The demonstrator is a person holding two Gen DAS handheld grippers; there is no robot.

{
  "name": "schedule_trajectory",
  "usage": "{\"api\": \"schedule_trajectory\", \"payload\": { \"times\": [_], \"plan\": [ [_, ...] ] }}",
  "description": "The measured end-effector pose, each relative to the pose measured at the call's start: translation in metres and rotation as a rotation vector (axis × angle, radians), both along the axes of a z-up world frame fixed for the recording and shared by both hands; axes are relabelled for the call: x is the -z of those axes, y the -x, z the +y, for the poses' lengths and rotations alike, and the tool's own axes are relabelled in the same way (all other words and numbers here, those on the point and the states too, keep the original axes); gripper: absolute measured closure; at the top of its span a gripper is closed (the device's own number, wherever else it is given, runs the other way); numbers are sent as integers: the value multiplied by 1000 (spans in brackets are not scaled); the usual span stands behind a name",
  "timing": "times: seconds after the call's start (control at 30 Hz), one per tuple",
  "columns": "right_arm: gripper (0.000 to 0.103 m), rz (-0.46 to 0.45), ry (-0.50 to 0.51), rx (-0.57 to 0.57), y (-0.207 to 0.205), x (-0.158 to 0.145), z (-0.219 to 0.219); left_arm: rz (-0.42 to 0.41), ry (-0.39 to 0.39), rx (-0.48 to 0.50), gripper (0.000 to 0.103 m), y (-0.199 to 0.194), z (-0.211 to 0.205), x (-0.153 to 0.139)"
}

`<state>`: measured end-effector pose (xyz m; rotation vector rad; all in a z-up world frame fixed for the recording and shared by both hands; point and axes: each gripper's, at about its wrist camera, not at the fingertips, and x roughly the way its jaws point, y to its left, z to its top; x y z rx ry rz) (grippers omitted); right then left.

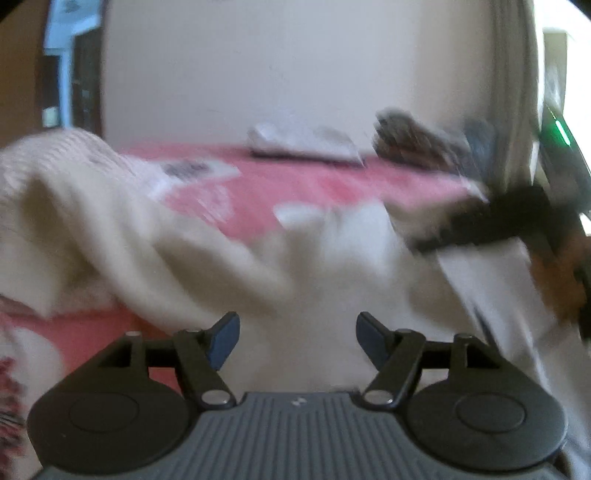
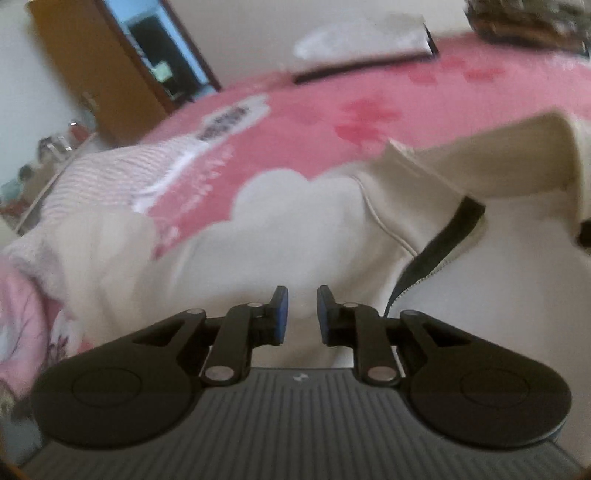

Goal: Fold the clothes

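A cream zip-up jacket (image 1: 184, 251) lies rumpled on the pink bed cover (image 1: 295, 177). My left gripper (image 1: 297, 325) hovers over it, open wide, with nothing between its blue pads. In the right wrist view the jacket (image 2: 258, 240) shows a dark zipper strip (image 2: 443, 240) and a raised collar fold. My right gripper (image 2: 298, 306) sits low over the jacket's body with a narrow gap between its pads. Only cloth further below shows through the gap. A blurred black gripper frame (image 1: 491, 221) and a hand (image 1: 561, 280) cross the jacket at the right of the left wrist view.
A folded white garment (image 2: 362, 40) and a dark patterned pile (image 2: 528, 18) lie at the bed's far side. A pink-striped cloth (image 2: 103, 173) lies on the left. A wooden door (image 2: 92, 66) stands beyond the bed's left edge.
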<state>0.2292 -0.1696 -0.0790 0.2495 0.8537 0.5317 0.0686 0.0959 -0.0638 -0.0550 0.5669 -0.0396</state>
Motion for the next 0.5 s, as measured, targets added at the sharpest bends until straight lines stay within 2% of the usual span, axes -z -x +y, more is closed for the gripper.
{"api": "schedule_trajectory", "payload": {
  "times": [0.07,0.17,0.27,0.37,0.43,0.47,0.5],
  "plan": [
    [85,9,-17,-8,15,-6,-5,-25,30,-114,18,-5,27,-23],
    [84,42,-45,-15,33,-8,-8,-14,122,-304,16,-31,76,-44],
    [83,79,-85,-18,49,-8,-8,19,291,-447,11,-65,130,-49],
    [80,113,-127,-15,61,-10,-8,87,469,-598,10,-91,178,-41],
    [79,123,-123,-18,68,-11,-8,130,534,-703,18,-100,197,-30],
    [79,128,-120,-20,72,-11,-7,139,539,-722,33,-103,202,-27],
    [79,133,-116,-20,75,-11,-7,141,531,-729,59,-105,204,-24]
  ]
}}
